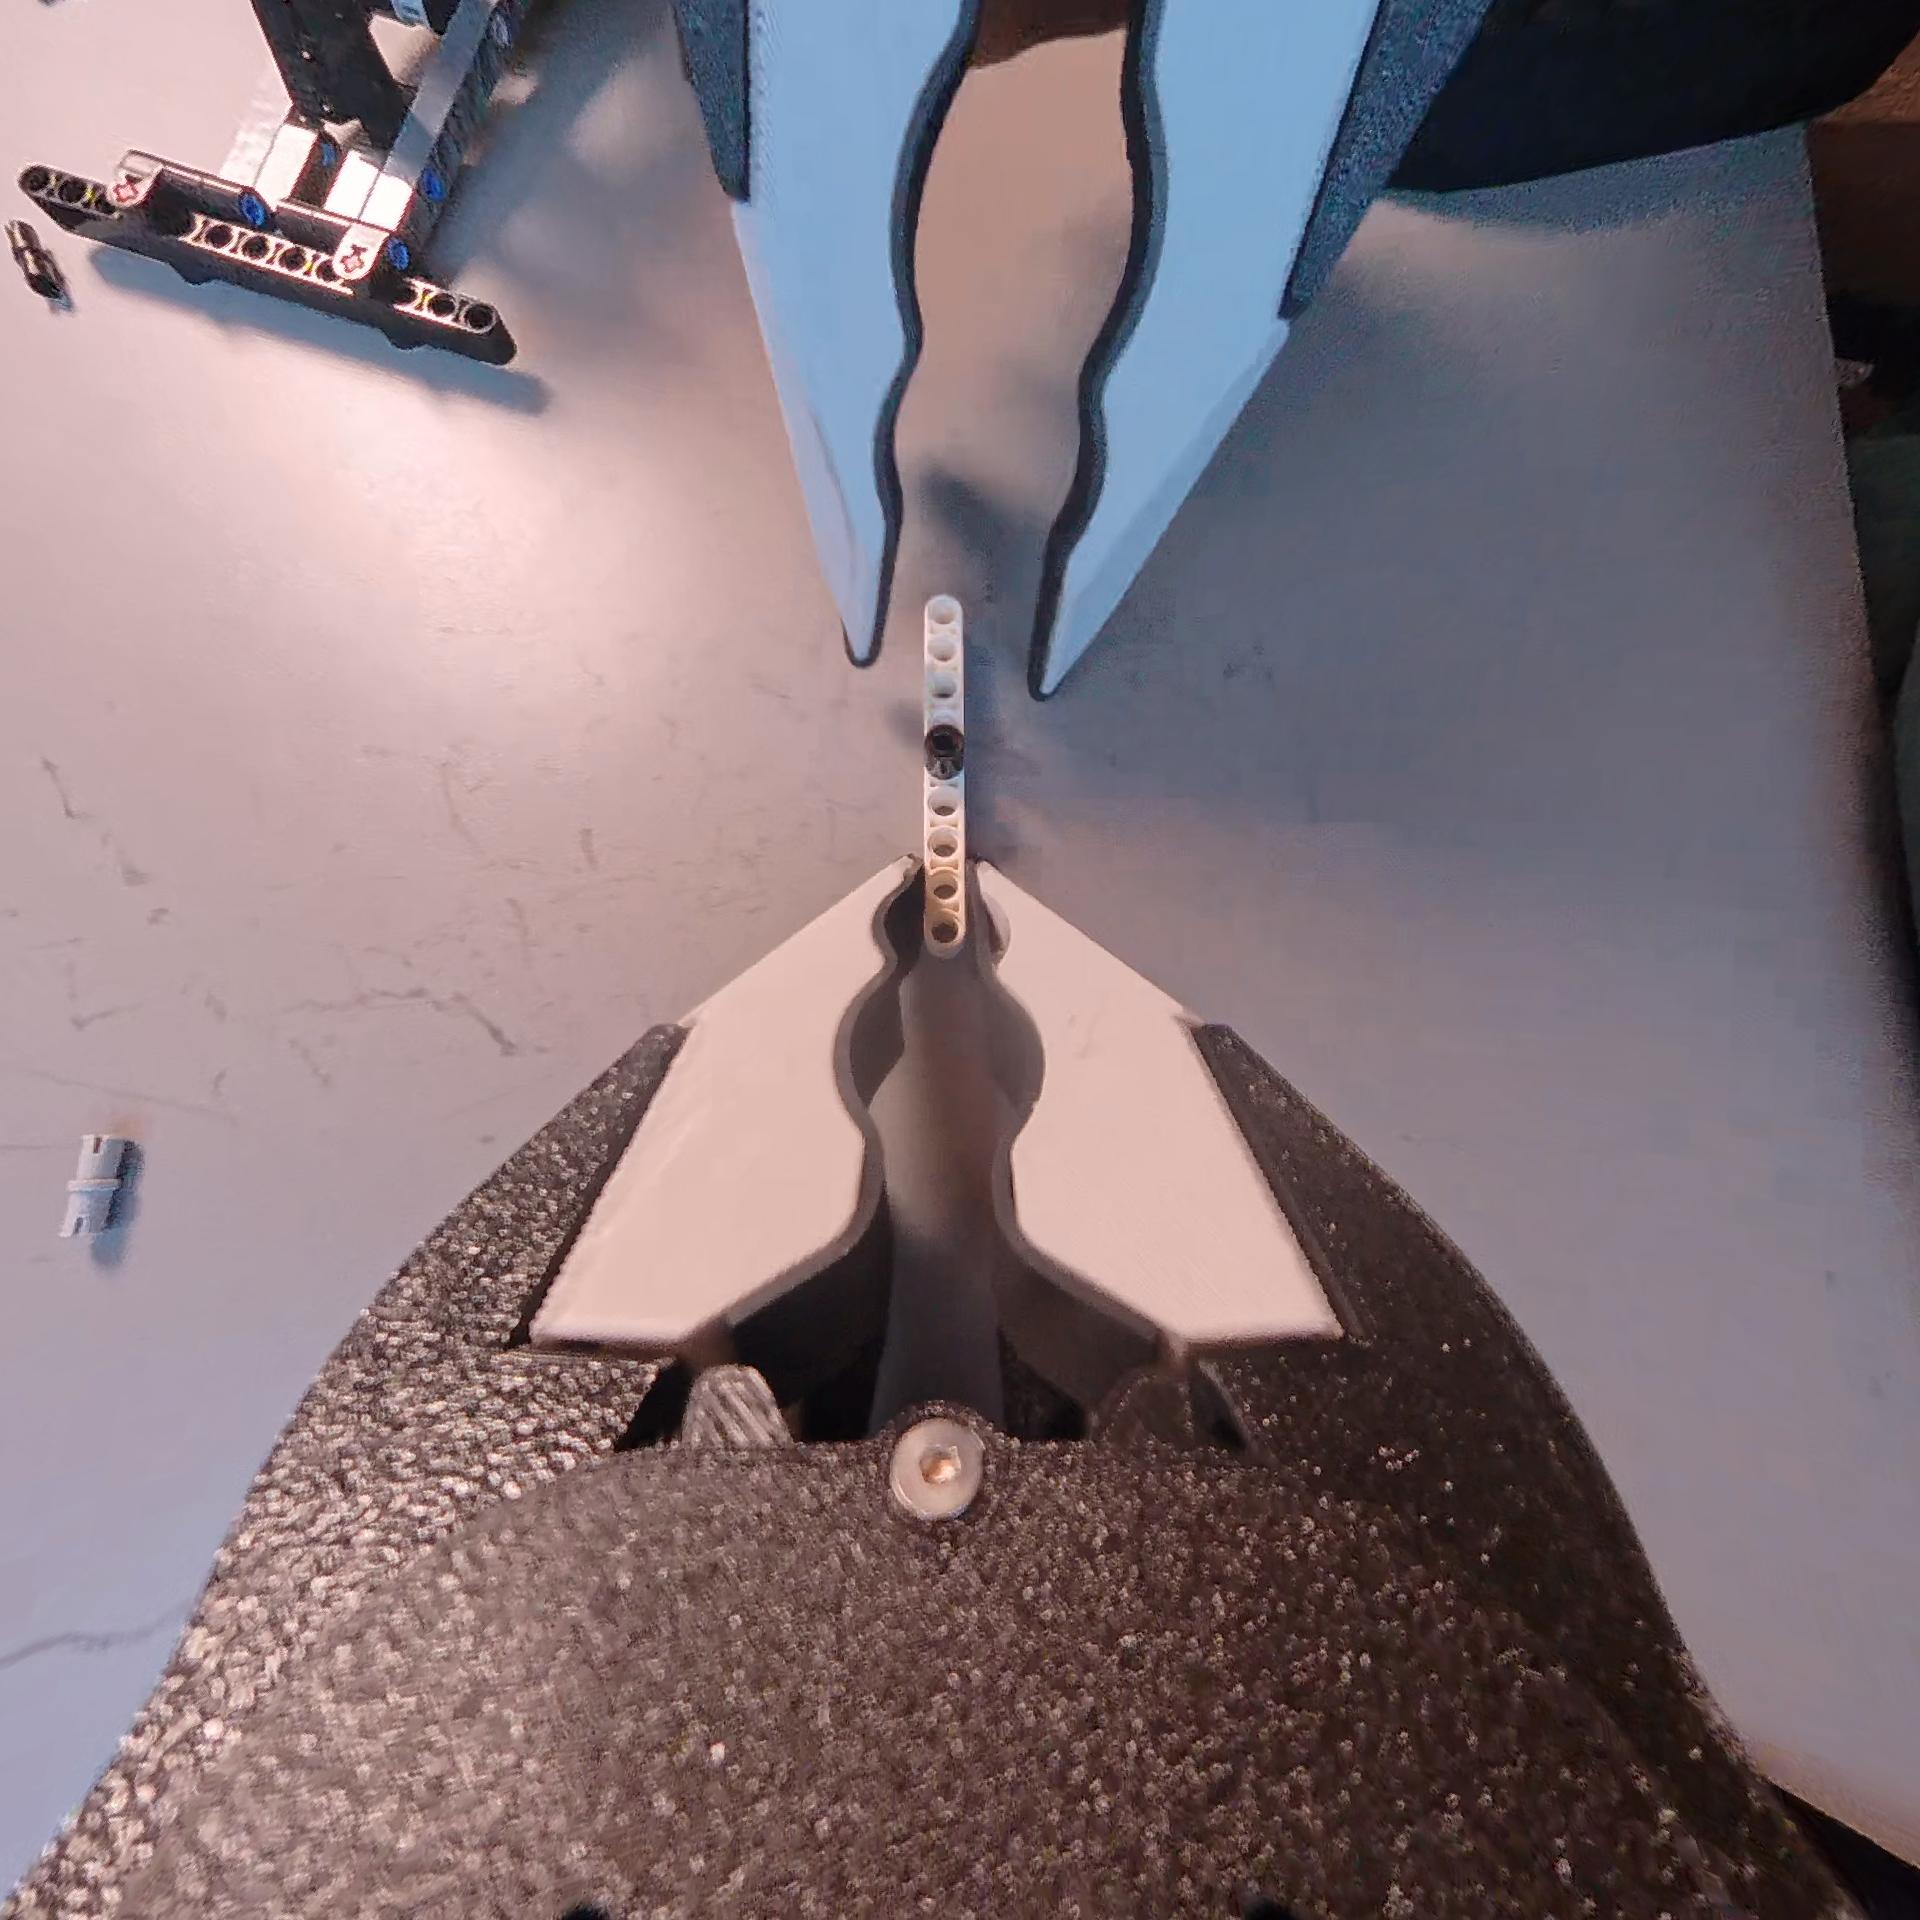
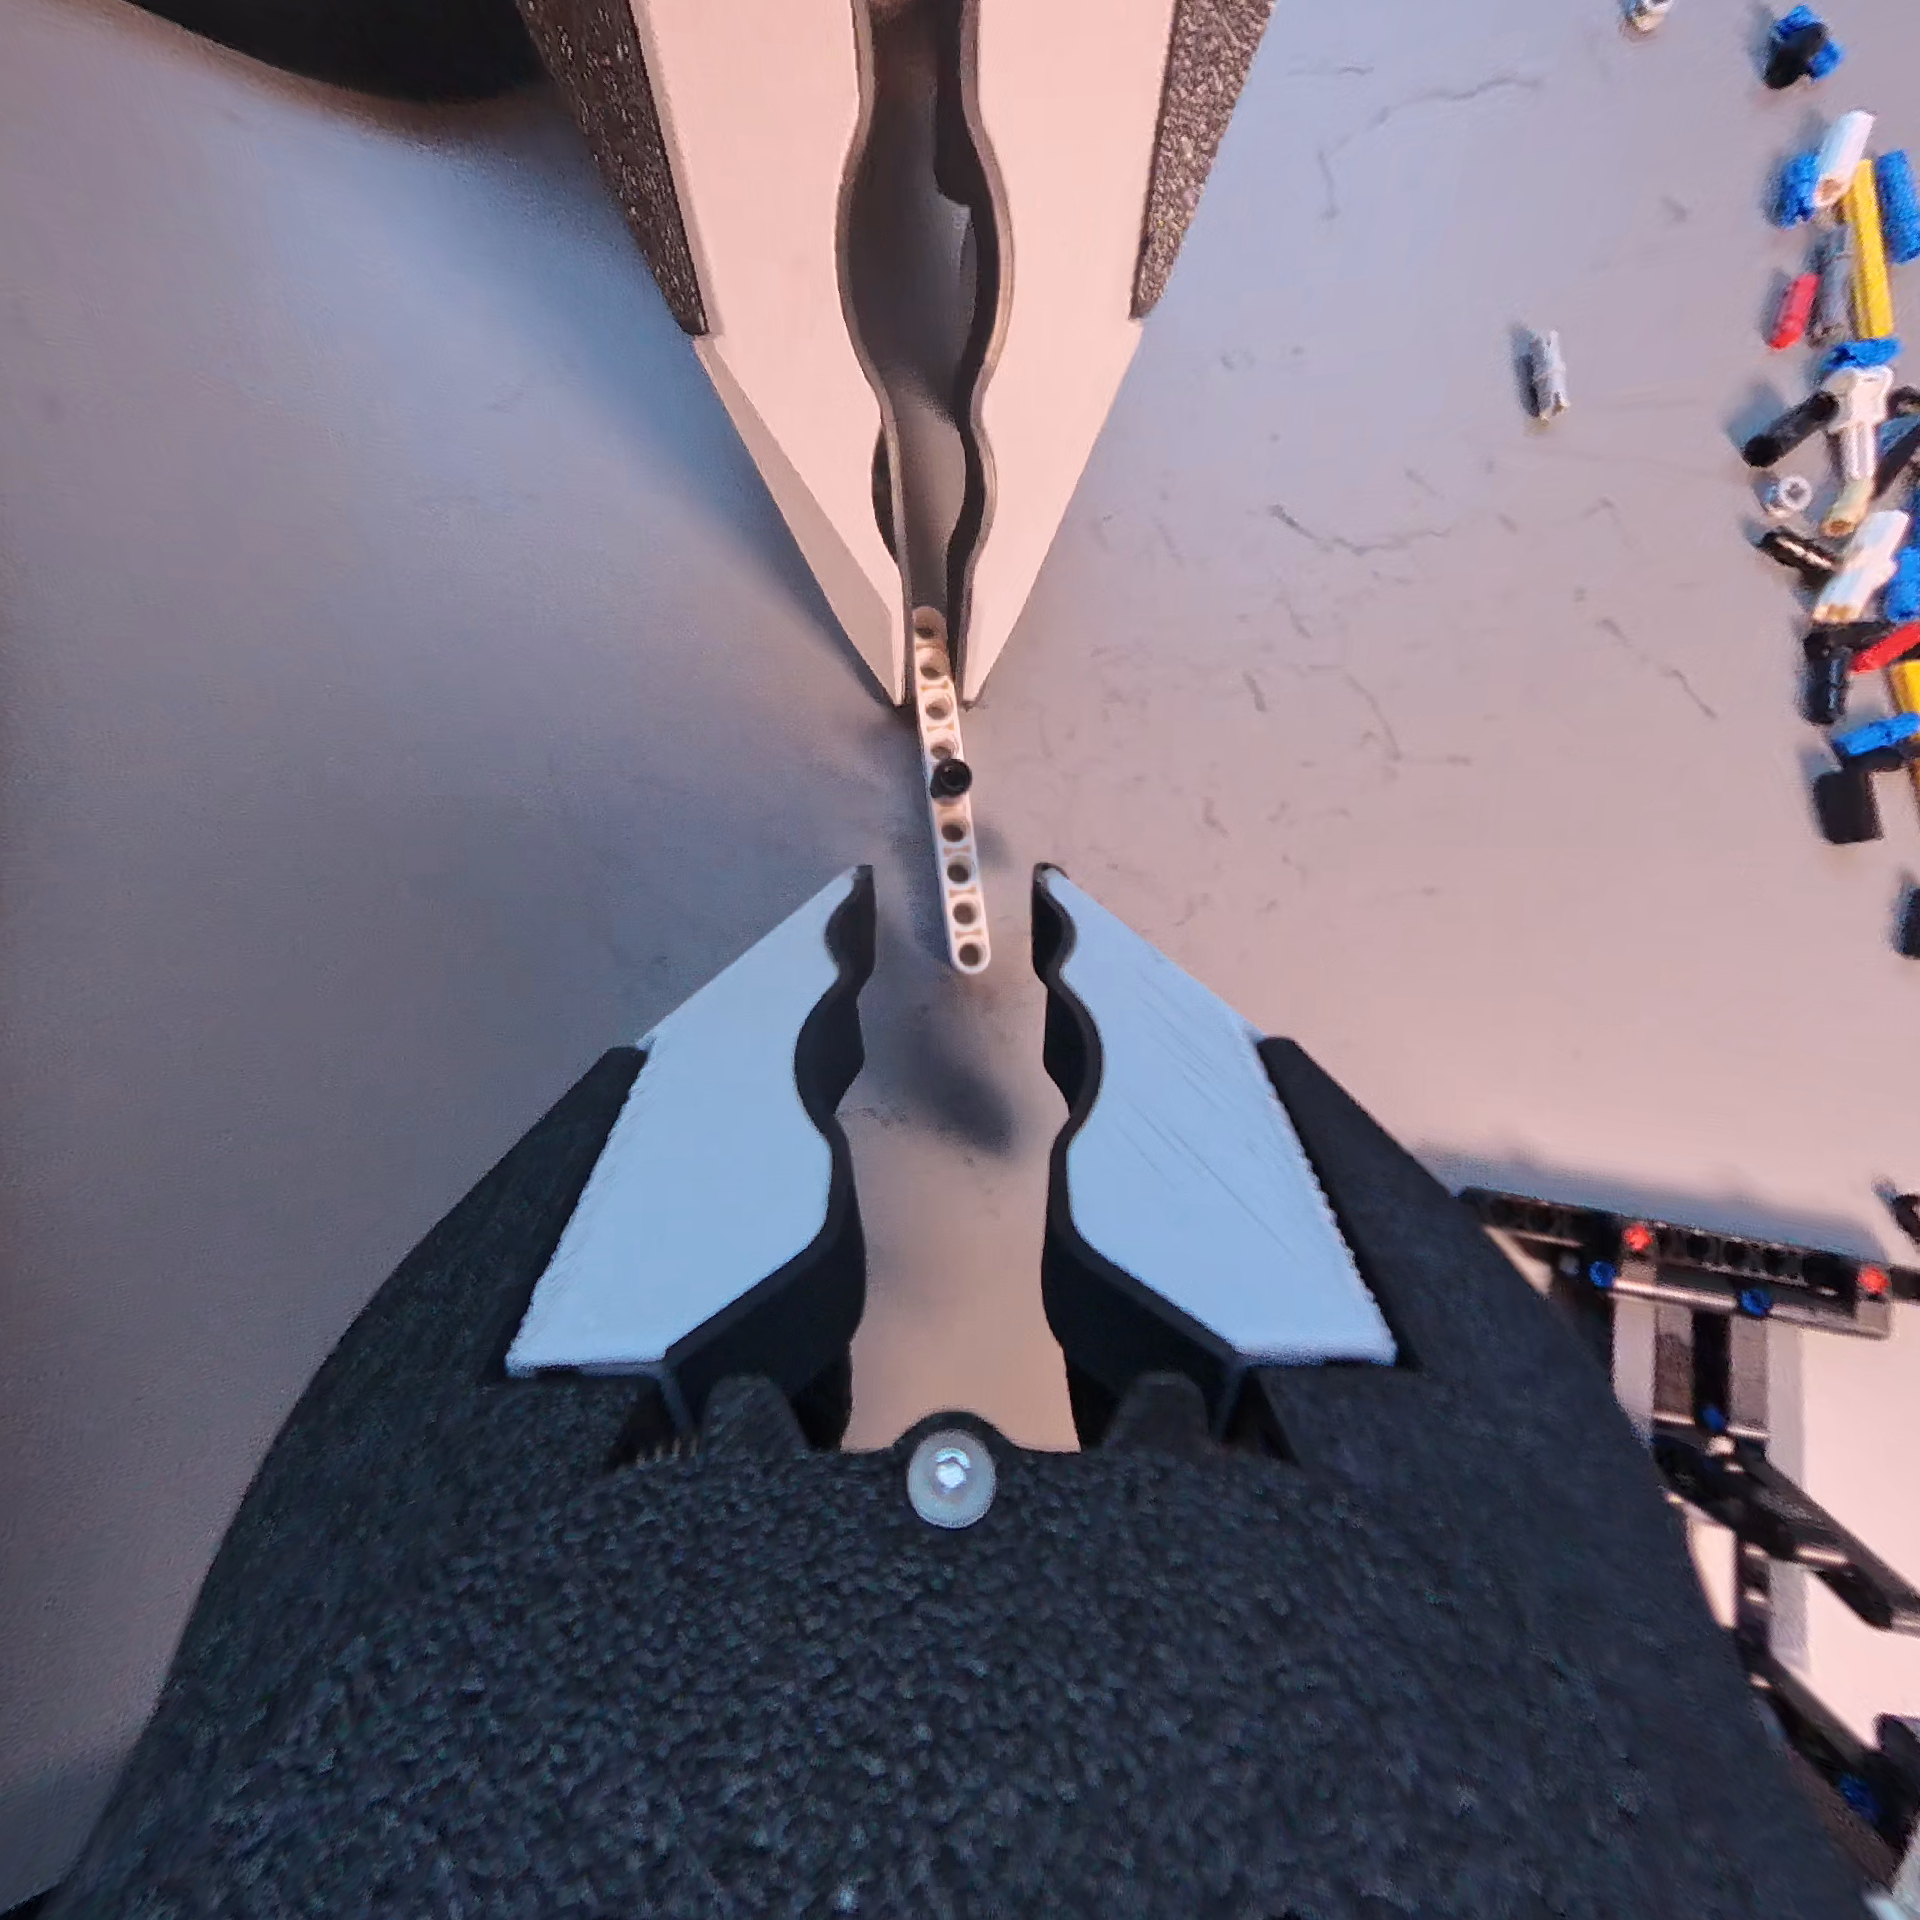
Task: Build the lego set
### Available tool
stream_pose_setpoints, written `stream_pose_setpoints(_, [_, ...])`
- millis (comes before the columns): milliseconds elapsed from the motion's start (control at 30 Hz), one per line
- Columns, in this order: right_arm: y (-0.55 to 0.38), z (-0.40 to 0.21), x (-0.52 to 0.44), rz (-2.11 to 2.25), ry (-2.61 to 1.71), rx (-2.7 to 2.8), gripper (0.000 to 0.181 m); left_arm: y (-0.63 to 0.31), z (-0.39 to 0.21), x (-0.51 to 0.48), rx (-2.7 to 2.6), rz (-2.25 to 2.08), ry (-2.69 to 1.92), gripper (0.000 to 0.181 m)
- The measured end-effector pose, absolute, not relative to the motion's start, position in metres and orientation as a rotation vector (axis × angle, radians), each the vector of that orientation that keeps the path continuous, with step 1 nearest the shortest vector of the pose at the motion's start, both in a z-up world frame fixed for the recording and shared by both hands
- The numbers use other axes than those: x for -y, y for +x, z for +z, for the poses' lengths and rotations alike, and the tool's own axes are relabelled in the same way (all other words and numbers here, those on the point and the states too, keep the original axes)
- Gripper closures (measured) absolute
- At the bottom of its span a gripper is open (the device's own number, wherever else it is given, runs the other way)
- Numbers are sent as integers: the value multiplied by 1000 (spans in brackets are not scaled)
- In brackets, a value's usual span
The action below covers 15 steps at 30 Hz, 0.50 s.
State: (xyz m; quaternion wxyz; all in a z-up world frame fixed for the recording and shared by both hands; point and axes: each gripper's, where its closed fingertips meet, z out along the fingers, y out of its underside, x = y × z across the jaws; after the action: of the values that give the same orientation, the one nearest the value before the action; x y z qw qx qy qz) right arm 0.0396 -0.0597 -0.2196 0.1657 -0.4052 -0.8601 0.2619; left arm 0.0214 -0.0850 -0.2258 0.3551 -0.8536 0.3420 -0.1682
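A thin white holed beam [image 1: 943, 769] with a black pin [image 1: 944, 742] in a middle hole is held above the grey table. My left gripper [image 1: 945, 868] is shut on its near end. My right gripper [image 1: 951, 670] faces it from the far side, open, with its tips on either side of the beam's far end. In the right wrist view the beam [image 2: 951, 831] points toward my open right gripper [image 2: 951, 878], and the left gripper [image 2: 930, 696] clamps its far end. The black pin [image 2: 948, 776] sticks out sideways.
A black and white partly built frame [image 1: 281, 208] lies at the far left, also at the lower right of the right wrist view [image 2: 1725, 1340]. A loose grey connector [image 1: 96, 1184] and a small black pin [image 1: 33, 260] lie on the table. A pile of coloured parts [image 2: 1860, 436] lies at right. My right fingertips sit around 4 centimetres from my left ones. The loose grey connector [image 1: 96, 1184] is about equally far from each gripper, around 15 centimetres. My right wrist view [image 2: 1549, 379] looks at it from another angle.
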Motion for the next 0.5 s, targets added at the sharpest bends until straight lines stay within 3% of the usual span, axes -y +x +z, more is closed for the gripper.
stream_pose_setpoints(167, [38,-225,64,861,-1201,2383,174,22,-226,86,-904,-456,-2199,175])
stream_pose_setpoints(500, [43,-226,63,815,-1171,2372,174,22,-226,85,-895,-450,-2202,173])
